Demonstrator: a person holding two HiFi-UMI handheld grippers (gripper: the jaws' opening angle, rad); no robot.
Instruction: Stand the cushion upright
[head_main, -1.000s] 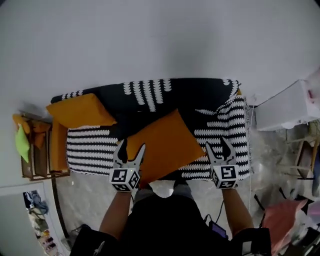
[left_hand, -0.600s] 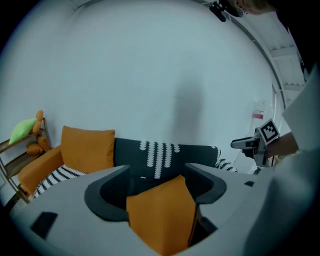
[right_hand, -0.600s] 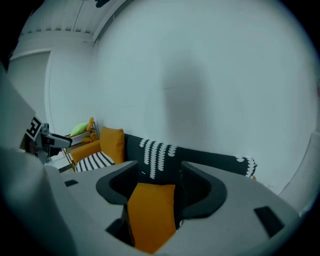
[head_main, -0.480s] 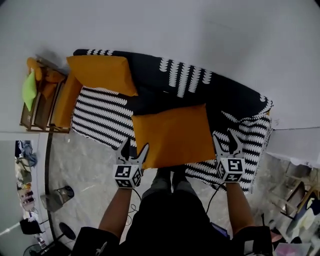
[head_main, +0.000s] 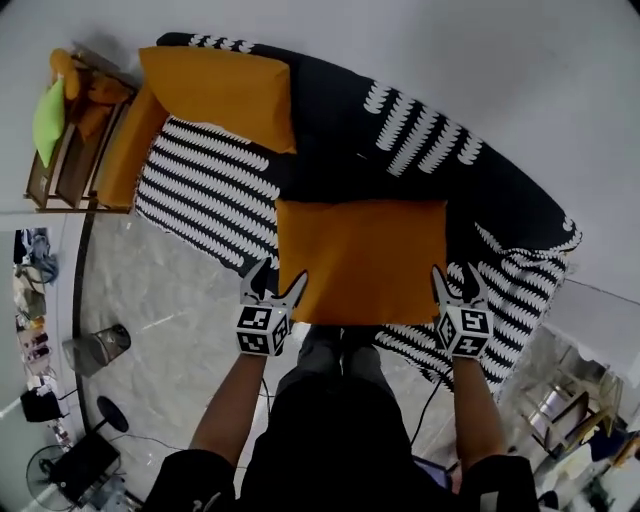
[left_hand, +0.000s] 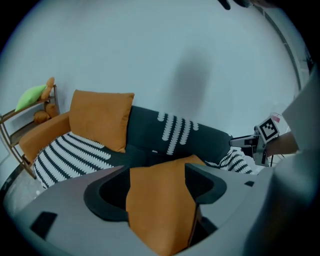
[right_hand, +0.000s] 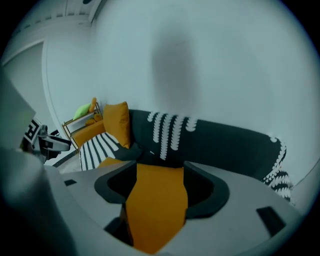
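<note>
The left gripper (head_main: 277, 282) is clamping the near left corner of the orange cushion (head_main: 360, 260), and its own view is showing the fabric wedged pad to pad between the jaws. Across from it, the right gripper (head_main: 458, 282) is biting the near right corner. Its jaws are opening, yet the orange cloth is filling the gap and touching both pads. The cushion is lying flat just ahead of both grippers, spanning the space between them on the seat of the sofa (head_main: 430, 135), with its far edge meeting the black backrest. Well beyond the left gripper, a second cushion (head_main: 220, 95) is standing upright in the sofa's corner above the striped cover (head_main: 200, 190). Past that, a wooden rack (head_main: 62, 135) is standing beside the armrest.
</note>
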